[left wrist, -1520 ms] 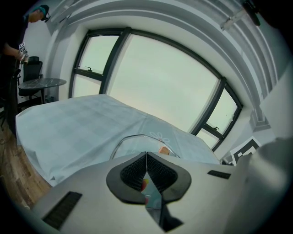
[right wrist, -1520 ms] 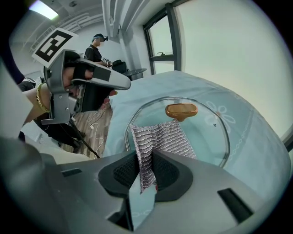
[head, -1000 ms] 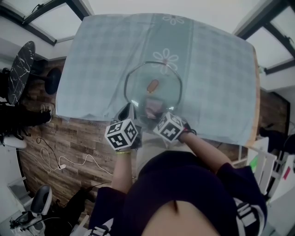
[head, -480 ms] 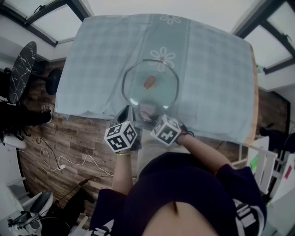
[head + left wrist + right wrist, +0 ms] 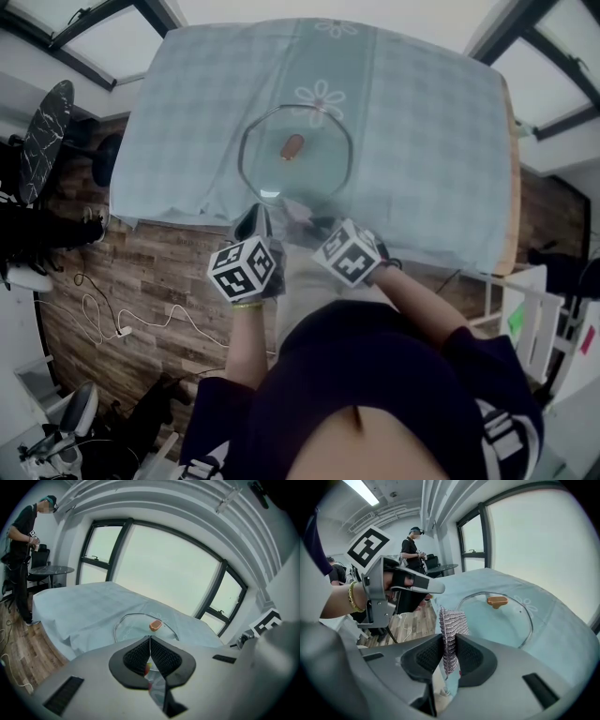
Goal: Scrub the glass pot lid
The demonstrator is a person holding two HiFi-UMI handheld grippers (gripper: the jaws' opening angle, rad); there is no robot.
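Head view, glass pot lid (image 5: 314, 167), left claw (image 5: 150, 641) closed, right claw (image 5: 449, 641) clamping cloth (image 5: 451, 620)

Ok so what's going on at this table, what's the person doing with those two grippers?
A person is working on a glass pot lid that lies knob-up on a pale tablecloth. The right gripper has its jaws clamped on a striped scrubbing cloth, held near the lid's near edge. The left gripper has its jaws together at that same edge. Whether they pinch the rim is unclear.
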